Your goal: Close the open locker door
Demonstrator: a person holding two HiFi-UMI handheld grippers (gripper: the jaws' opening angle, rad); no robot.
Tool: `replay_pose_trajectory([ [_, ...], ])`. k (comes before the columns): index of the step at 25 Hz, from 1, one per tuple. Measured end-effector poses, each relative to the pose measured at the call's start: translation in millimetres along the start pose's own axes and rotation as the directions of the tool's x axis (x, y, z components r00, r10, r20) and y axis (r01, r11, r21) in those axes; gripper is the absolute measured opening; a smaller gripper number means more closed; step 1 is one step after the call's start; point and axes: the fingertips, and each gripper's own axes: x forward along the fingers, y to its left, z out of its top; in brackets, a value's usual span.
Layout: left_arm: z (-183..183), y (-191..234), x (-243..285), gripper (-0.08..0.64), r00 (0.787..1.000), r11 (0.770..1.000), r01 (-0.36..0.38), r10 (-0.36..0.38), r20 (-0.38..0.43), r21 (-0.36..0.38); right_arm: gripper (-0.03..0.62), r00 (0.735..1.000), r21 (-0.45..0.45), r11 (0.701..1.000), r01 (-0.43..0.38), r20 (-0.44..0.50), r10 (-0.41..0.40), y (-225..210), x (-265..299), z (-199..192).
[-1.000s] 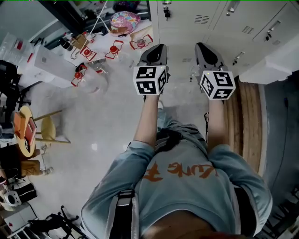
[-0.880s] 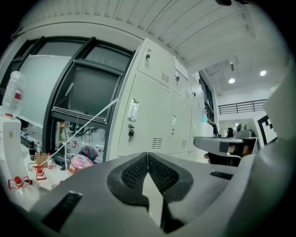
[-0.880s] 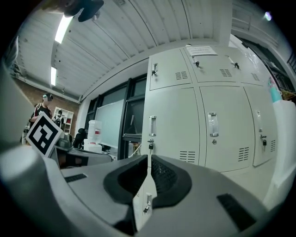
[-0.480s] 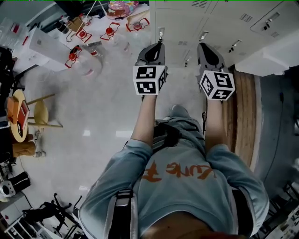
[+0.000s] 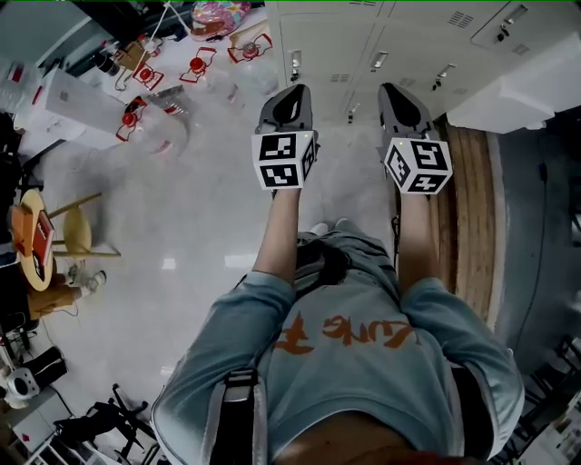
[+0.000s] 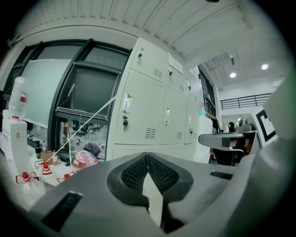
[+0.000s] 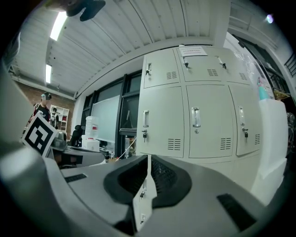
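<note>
A bank of pale grey lockers [image 5: 363, 36] runs along the top of the head view, and most of its doors [image 7: 208, 120] are flush and closed. One white door [image 5: 513, 91] stands out from the bank at the upper right; in the right gripper view it is the white panel [image 7: 274, 139] at the right edge. My left gripper [image 5: 289, 98] and right gripper [image 5: 399, 98] are held side by side in front of the lockers, short of them and touching nothing. The left gripper [image 6: 148, 158] and the right gripper [image 7: 149, 159] are both shut, with nothing between the jaws.
On the pale floor [image 5: 200, 218] at the upper left lie red-and-white holders [image 5: 195, 68] and a colourful bag [image 5: 218, 14]. A white box [image 5: 77, 100] and a round stool [image 5: 77, 232] stand at the left. A wooden strip [image 5: 467, 209] runs along the right.
The person has stepped towards the lockers: the floor clutter has slid to the upper left and more locker doors show. Both grippers stay shut and side by side.
</note>
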Motion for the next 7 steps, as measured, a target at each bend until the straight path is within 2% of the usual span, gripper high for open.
replay_pose_trajectory([
  [7, -7.7, -15.3, -1.1, 0.021, 0.999, 0.999, 0.032, -0.032, -0.026, 0.002, 0.041, 1.000, -0.012, 1.000, 0.000, 0.002, 0.000, 0.6, -7.9, -1.1],
])
